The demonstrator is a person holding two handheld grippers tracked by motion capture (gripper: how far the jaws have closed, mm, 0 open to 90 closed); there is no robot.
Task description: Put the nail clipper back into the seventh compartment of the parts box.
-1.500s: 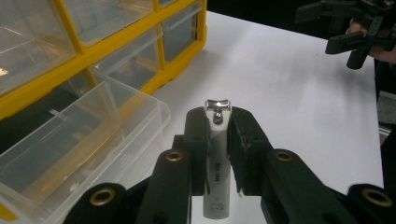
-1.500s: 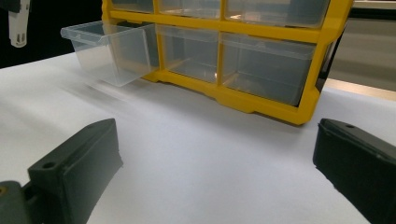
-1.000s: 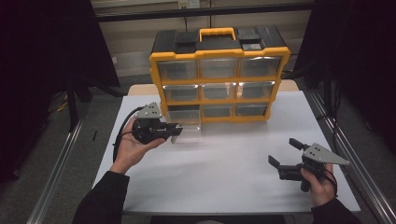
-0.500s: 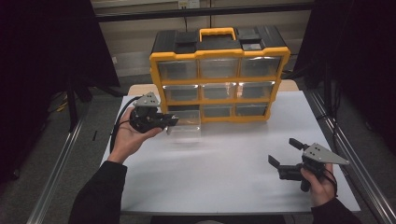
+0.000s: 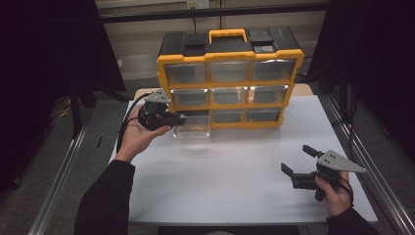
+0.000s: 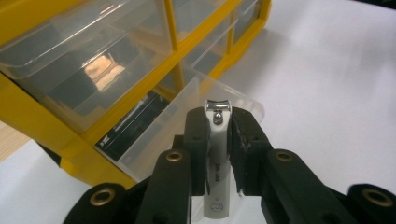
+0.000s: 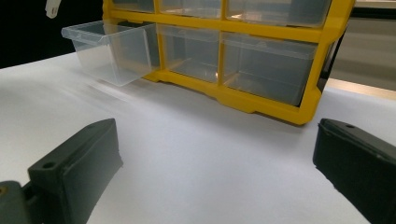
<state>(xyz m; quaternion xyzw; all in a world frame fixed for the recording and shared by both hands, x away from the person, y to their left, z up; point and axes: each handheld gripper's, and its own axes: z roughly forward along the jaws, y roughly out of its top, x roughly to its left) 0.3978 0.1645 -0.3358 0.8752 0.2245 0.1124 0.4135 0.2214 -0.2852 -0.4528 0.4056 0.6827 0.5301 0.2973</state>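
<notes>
Nearby, organizer [image 5: 230, 83] behind open drawer [image 5: 192, 126].

A yellow organiser [image 5: 230, 81] with clear drawers is standing at the upper middle of the frame on a white table [image 5: 235, 171], its bottom-left drawer [image 5: 192, 126] sticking out. The left gripper [image 5: 179, 120] is hovering at that drawer, left of centre. The right gripper [image 5: 295, 160] is resting at lower right, jaws gaping wide.
</notes>
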